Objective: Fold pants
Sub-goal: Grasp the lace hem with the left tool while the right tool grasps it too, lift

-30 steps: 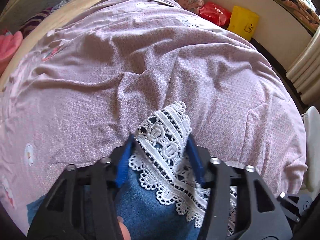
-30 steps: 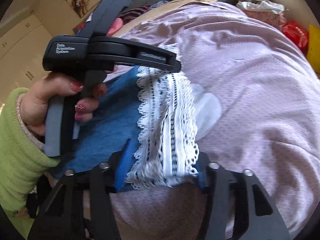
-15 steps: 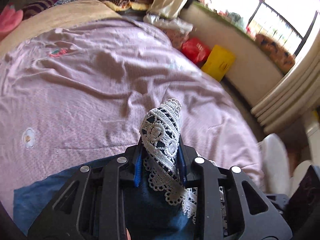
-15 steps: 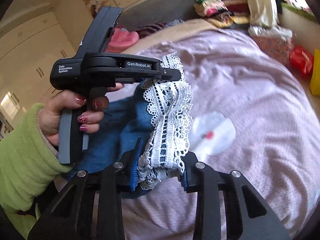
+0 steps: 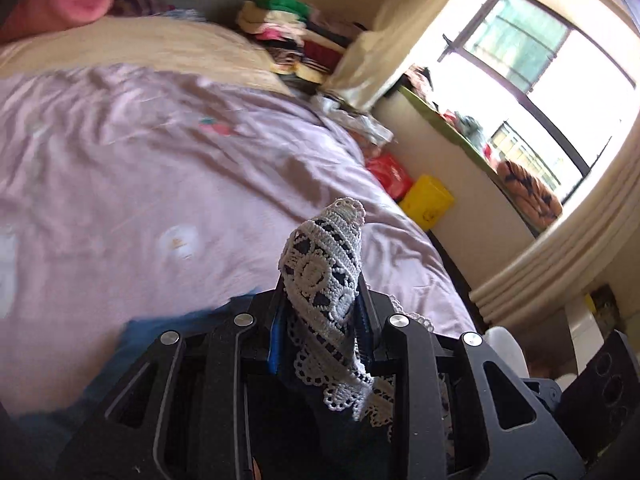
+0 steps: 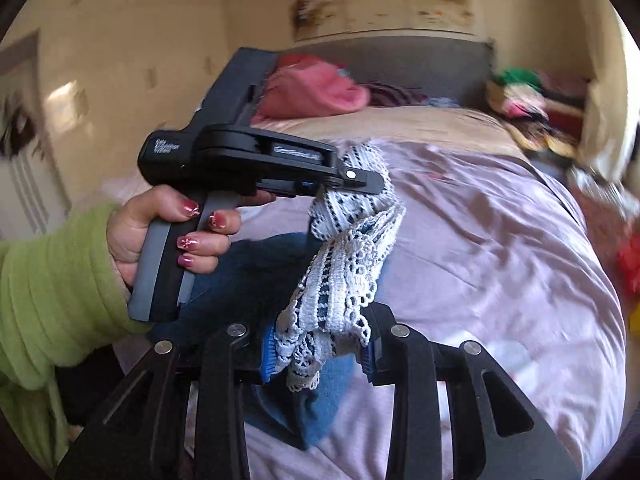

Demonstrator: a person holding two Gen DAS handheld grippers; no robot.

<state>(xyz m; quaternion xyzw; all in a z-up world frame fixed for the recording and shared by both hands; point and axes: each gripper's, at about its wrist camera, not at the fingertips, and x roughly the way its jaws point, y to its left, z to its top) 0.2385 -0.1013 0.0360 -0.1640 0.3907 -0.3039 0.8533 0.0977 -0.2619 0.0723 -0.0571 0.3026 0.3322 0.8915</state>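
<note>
The lace hem [image 5: 322,280] of the blue denim pants [image 6: 256,276] is pinched between the pressed-together fingers of the left gripper [image 5: 320,316], and another part of the same hem is clamped in the right gripper [image 6: 320,354]. The pants are held up above the lilac bedsheet [image 5: 160,184]. Beside the bed, a yellow bin [image 5: 426,200] is seen; its contents cannot be told. Folded clothes [image 5: 288,36] are stacked beyond.

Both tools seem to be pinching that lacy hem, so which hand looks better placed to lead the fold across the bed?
Probably neither alone. The left tool and the right tool both clamp the lace hem of the blue pants, lifted above the bed cover. Forced to pick: left, held higher and farther forward.
</note>
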